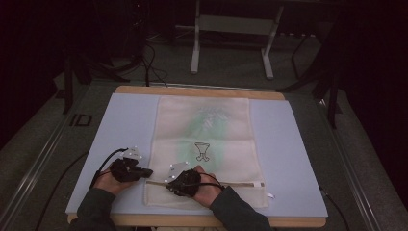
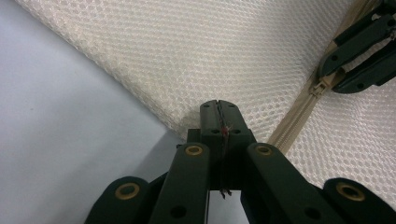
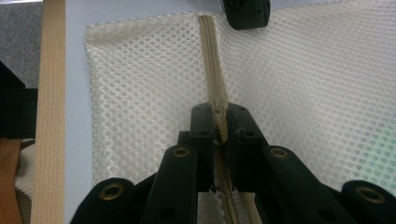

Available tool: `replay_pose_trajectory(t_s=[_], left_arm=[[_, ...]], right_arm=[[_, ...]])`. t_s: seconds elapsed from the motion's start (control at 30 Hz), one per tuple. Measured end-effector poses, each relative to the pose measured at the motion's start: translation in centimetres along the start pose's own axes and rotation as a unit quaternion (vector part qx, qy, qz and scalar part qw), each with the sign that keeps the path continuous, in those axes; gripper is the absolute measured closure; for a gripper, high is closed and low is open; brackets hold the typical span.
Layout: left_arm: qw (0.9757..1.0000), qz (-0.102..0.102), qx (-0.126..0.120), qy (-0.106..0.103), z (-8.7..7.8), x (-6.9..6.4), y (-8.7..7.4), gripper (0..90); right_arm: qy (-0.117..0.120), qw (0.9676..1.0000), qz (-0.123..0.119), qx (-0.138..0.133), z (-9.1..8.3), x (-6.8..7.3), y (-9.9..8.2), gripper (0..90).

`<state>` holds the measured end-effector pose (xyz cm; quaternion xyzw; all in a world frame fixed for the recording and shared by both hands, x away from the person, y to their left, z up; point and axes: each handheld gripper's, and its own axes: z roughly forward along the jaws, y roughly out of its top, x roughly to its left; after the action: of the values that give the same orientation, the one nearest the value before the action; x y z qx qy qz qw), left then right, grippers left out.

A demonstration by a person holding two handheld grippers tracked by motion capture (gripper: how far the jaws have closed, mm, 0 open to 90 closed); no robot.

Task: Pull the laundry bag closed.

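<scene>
A cream mesh laundry bag (image 1: 204, 144) lies flat mid-table; the left gripper (image 2: 218, 108) pinches its near-left edge, the right gripper (image 3: 219, 116) clamps the zipper (image 3: 211, 51) pull beside it (both closed), so a hard tug could bunch mesh or slip off.

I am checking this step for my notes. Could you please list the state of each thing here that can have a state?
Mesh bag: lying flat on the blue mat, a garment with a green print inside.
Zipper: shut along the stretch ahead of the right tool.
Left tool: shut on the mesh bag's edge.
Right tool: shut on the zipper.
</scene>
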<state>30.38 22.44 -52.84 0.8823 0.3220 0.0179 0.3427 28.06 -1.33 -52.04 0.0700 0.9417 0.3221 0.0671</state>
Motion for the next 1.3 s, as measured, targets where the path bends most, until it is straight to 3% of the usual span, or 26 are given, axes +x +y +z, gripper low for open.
replay_pose_trajectory(t_s=[1.3], left_arm=[[1.0000,0.001,0.000,0.000,0.0,0.0,0.0,90.0]], right_arm=[[-0.007,0.9999,-0.001,0.011,-1.5,0.0,-1.3,82.1]])
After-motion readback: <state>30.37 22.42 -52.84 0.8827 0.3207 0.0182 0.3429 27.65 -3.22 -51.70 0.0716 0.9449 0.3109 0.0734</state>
